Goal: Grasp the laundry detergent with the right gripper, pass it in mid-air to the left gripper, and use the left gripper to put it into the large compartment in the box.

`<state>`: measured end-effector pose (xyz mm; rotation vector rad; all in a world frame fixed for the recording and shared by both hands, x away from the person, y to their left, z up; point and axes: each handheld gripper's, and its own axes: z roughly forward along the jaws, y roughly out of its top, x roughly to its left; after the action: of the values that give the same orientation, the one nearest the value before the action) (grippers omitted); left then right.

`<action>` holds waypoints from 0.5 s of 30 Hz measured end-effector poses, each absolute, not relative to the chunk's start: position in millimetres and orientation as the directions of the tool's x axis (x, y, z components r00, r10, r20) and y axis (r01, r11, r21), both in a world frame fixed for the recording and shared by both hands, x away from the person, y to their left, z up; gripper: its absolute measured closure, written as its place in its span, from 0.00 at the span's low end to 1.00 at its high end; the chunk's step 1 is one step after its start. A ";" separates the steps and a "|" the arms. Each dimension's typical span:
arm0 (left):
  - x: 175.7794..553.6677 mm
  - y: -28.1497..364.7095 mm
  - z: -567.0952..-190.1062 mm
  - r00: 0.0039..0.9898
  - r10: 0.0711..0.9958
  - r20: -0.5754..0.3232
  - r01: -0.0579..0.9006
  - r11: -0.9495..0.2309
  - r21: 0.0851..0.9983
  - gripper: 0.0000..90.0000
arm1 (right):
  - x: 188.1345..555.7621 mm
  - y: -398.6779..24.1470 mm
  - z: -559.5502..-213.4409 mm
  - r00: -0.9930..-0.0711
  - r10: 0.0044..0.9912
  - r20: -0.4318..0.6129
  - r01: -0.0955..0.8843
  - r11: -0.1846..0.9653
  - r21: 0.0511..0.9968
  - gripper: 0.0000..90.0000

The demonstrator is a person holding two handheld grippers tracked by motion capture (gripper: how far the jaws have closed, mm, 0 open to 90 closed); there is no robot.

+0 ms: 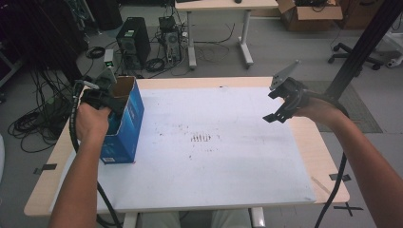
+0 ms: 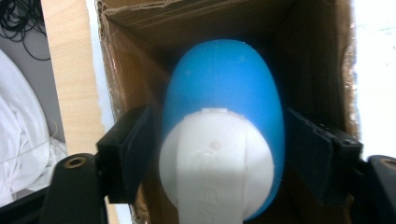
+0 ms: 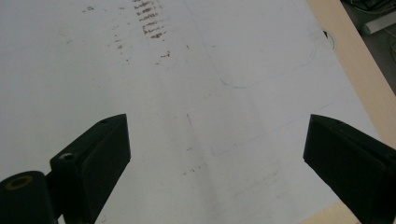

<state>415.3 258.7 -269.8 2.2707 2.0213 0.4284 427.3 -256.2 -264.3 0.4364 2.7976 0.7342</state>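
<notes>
Blue cardboard box [image 1: 124,124] open at the table's [image 1: 328,156] left edge, left gripper [image 1: 102,97] lowered into its mouth, jaws spread beside a blue and white rounded object [image 2: 223,126] inside, contact unclear, right gripper [image 1: 281,105] released, jaws wide above white sheet [image 1: 214,161].

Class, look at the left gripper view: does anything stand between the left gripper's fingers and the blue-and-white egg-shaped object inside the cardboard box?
Nothing visible does. The left gripper reaches into the open blue cardboard box, with its fingers on either side of the blue-and-white egg-shaped object. The left finger seems to touch it; a narrow gap shows at the right one.
</notes>
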 end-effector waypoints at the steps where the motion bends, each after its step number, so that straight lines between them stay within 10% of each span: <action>1: 415.1 258.1 -268.1 0.098 0.982 0.159 0.961 -0.135 0.240 0.28 | 427.0 -256.0 -263.7 -0.932 0.337 -0.133 0.229 0.832 0.505 0.08; 15: 407.3 259.3 -232.7 0.104 0.984 0.143 0.944 -0.142 0.296 0.17 | 420.3 -258.3 -255.4 -0.928 0.341 -0.150 0.222 0.829 0.513 0.08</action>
<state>407.3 259.3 -232.7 2.2334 1.9667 0.4636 420.3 -258.3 -255.4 0.4332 2.7762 0.7370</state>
